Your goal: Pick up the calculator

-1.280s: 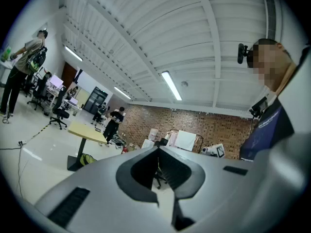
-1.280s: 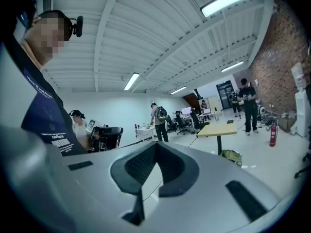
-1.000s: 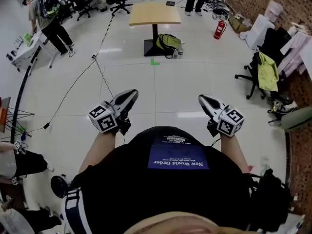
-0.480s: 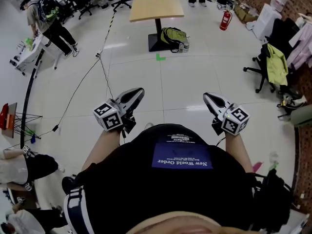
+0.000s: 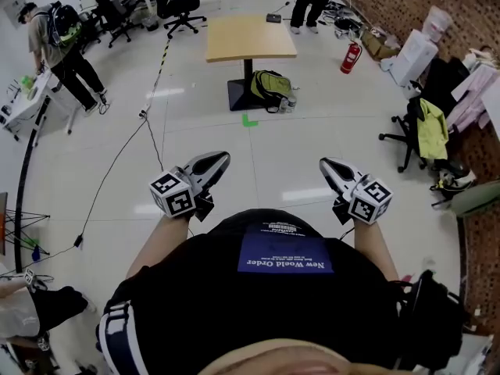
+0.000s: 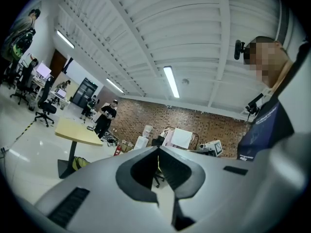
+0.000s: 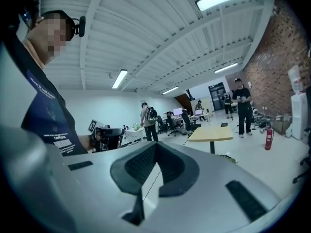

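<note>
At far left, a person (image 5: 58, 41) bends over a desk (image 5: 22, 96), no part of our job. Next comes our left gripper (image 5: 221, 158), held level ahead of our chest, its jaws pressed together with nothing in them; past its tips we see only open room. Up the middle of the floor stands the table (image 5: 250, 41), well apart from us, with a backpack (image 5: 269, 87) at its foot. On its far edge lies a small dark flat thing (image 5: 273, 18). We judge that it may be the calculator, but it is too small to tell, and we see no calculator anywhere nearer. Our right gripper (image 5: 323, 163) mirrors the left: tips met, empty, aimed roughly toward the table. Further right are an extinguisher (image 5: 349, 55) and a chair (image 5: 418, 123) hung with clothes. We take it, then, that nothing of the task is done yet: we have to reach the table, open one gripper, close it on the calculator and lift.
</note>
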Demonstrator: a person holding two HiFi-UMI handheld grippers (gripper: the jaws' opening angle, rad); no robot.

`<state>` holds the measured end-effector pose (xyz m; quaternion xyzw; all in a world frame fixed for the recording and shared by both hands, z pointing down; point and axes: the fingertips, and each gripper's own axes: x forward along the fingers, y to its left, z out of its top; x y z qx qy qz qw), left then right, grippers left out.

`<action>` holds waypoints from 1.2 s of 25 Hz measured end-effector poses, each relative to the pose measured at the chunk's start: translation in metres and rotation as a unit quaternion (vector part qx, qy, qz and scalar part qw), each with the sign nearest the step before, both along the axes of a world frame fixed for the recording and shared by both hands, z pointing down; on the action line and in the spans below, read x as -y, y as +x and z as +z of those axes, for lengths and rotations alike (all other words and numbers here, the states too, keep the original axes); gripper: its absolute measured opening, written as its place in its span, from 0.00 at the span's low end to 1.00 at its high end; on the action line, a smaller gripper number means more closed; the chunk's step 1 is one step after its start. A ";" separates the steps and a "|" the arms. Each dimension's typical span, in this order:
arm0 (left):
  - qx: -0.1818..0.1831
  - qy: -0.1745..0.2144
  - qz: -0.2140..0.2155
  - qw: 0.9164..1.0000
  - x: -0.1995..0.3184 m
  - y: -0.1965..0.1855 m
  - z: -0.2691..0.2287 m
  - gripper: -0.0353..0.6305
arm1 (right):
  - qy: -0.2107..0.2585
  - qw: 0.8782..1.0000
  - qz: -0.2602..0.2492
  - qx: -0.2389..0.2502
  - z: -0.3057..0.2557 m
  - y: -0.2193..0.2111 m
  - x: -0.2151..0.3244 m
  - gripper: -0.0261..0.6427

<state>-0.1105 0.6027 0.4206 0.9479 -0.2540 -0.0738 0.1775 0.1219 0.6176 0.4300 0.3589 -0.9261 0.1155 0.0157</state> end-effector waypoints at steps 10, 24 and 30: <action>-0.018 -0.008 0.013 1.000 0.106 -0.078 0.013 0.06 | -0.010 1.000 -0.005 -0.026 -0.003 -0.089 0.092 0.02; 0.001 -0.006 -0.062 0.998 0.247 -0.044 0.009 0.06 | -0.012 0.996 -0.090 -0.003 0.013 -0.055 0.277 0.02; -0.007 0.008 -0.111 0.994 0.313 0.004 -0.019 0.06 | 0.001 0.990 -0.143 0.007 -0.004 -0.005 0.370 0.02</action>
